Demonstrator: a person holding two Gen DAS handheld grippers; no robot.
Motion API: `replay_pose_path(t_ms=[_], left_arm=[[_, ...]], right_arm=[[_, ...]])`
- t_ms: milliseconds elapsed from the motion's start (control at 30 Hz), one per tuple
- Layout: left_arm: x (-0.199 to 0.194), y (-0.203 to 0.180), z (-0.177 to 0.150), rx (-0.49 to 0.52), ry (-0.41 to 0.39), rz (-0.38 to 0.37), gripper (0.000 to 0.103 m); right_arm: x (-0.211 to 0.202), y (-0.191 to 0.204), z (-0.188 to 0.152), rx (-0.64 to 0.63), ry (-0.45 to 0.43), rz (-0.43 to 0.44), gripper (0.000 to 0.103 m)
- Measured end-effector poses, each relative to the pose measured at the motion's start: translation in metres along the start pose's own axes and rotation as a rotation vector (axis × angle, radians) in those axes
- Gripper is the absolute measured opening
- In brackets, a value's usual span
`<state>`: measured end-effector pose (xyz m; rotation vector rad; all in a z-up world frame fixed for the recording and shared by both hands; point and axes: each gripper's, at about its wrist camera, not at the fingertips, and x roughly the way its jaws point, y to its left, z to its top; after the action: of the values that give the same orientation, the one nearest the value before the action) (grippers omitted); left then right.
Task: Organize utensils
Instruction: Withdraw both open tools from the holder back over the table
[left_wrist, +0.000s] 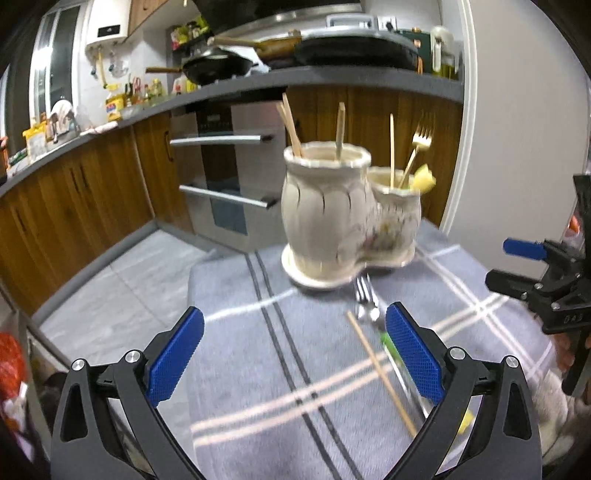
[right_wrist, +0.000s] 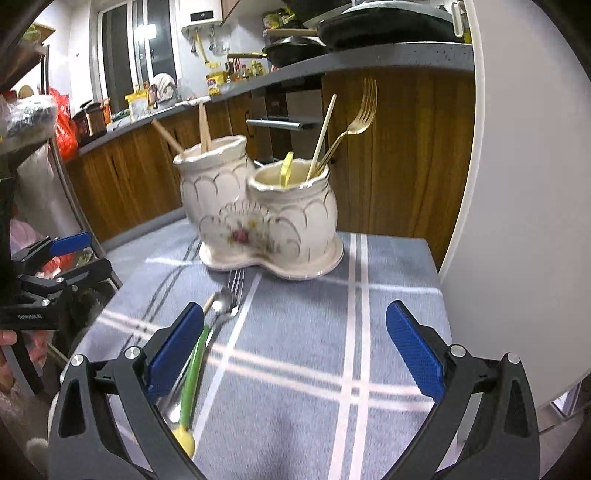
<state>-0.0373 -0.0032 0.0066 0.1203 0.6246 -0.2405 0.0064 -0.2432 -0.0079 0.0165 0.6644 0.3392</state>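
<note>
Right wrist: green-handled utensil (right_wrist: 192, 373) behind left pad.

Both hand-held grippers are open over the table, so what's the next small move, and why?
Probably lower the right hand-held gripper leftward onto the silver fork. It lies loose on the cloth with a spoon and chopstick, while the holder already has a gold fork and chopsticks. The left hand-held gripper is open too, equally near.

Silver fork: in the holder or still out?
Out. The silver fork lies flat on the checked cloth in front of the ceramic holder, tines toward its base.
</note>
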Motion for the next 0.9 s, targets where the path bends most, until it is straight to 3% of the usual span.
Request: replay_pose_path(t_ms=[567,900], left_arm=[[0.002,-0.027,-0.016,0.001,0.096,0.032,0.098],[0.011,-0.017,-0.028,-0.021,0.128,0.028,0.098]], right_arm=[[-0.006,-0.002,-0.031,-0.068,0.077,0.003,0.097],[0.009,0.006,-0.039,-0.071,0.134,0.022,0.097]])
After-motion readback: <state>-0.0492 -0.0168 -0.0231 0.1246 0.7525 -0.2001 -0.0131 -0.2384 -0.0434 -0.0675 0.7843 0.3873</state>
